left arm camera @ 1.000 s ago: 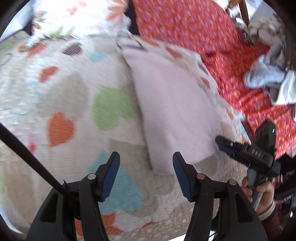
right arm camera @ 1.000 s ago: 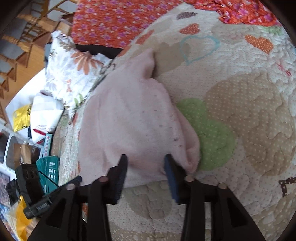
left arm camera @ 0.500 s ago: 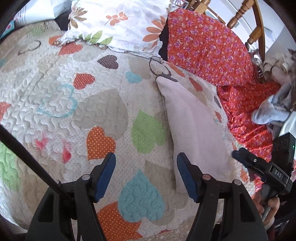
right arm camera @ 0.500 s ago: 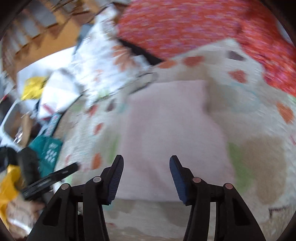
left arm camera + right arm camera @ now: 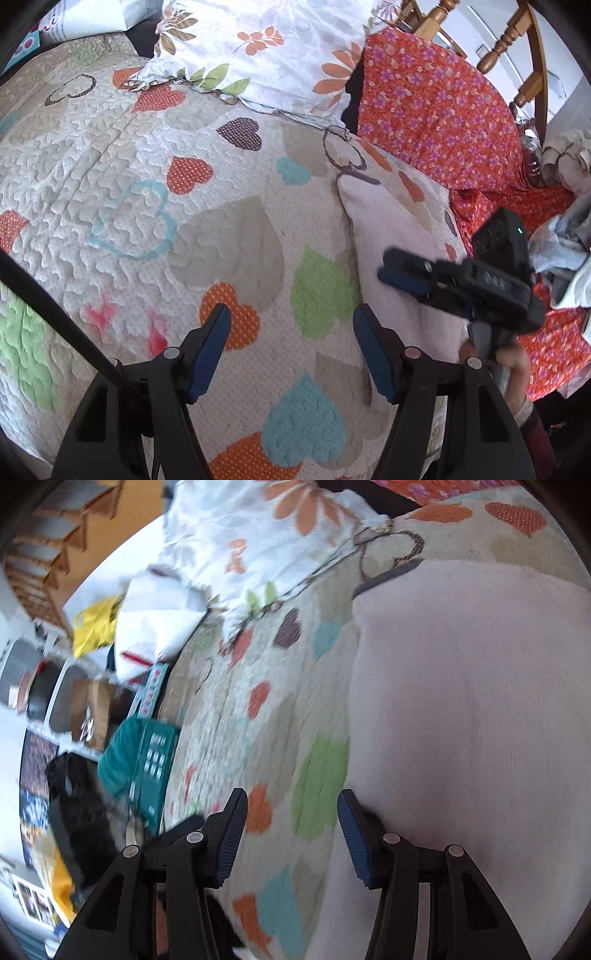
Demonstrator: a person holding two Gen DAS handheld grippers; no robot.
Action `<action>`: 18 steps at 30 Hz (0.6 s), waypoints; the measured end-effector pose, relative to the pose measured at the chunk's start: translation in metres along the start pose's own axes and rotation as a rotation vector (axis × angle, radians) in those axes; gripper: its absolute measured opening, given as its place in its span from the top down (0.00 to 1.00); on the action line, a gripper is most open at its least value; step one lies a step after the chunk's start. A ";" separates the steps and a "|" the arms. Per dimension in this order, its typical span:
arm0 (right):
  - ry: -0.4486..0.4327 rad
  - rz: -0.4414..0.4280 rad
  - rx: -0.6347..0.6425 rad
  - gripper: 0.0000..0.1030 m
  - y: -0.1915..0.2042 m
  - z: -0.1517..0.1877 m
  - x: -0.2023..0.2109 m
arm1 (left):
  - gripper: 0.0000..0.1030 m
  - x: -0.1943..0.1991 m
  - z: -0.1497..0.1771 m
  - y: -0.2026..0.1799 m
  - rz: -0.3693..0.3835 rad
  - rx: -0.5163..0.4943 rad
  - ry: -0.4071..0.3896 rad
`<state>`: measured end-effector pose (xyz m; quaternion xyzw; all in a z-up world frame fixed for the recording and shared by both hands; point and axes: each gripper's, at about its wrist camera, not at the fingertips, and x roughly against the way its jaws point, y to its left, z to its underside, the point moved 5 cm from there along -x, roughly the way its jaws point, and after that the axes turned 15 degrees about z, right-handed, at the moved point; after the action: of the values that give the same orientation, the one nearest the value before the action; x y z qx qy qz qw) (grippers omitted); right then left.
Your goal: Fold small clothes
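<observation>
A pale pink folded garment (image 5: 395,236) with a grey trimmed edge lies flat on the heart-patterned quilt (image 5: 184,192); it fills the right of the right wrist view (image 5: 469,701). My left gripper (image 5: 291,350) is open and empty above the quilt, just left of the garment. My right gripper (image 5: 291,834) is open and empty, low over the garment's left edge; it also shows in the left wrist view (image 5: 402,267), hovering over the garment.
A floral pillow (image 5: 266,48) and an orange floral cloth (image 5: 436,110) lie at the back. A heap of grey and white clothes (image 5: 561,251) sits at the right. A wooden chair (image 5: 517,55) stands behind. A teal basket (image 5: 147,753) and shelves (image 5: 44,679) are left of the bed.
Both grippers have pulled back from the folded garment. The right gripper has opened wider and swung left along the garment's edge. The left view has lifted to show more of the quilt.
</observation>
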<state>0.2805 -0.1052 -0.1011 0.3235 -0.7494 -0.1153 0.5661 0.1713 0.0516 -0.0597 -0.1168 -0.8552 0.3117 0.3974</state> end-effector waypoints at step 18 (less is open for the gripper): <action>-0.135 0.190 -0.094 0.46 -0.020 -0.120 -0.027 | 0.34 -0.005 -0.018 0.022 -0.011 0.083 -0.009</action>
<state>0.4019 -0.0806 -0.0927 0.2156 -0.8069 -0.1176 0.5372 0.1876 0.0743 -0.0677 -0.0944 -0.8439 0.3452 0.3998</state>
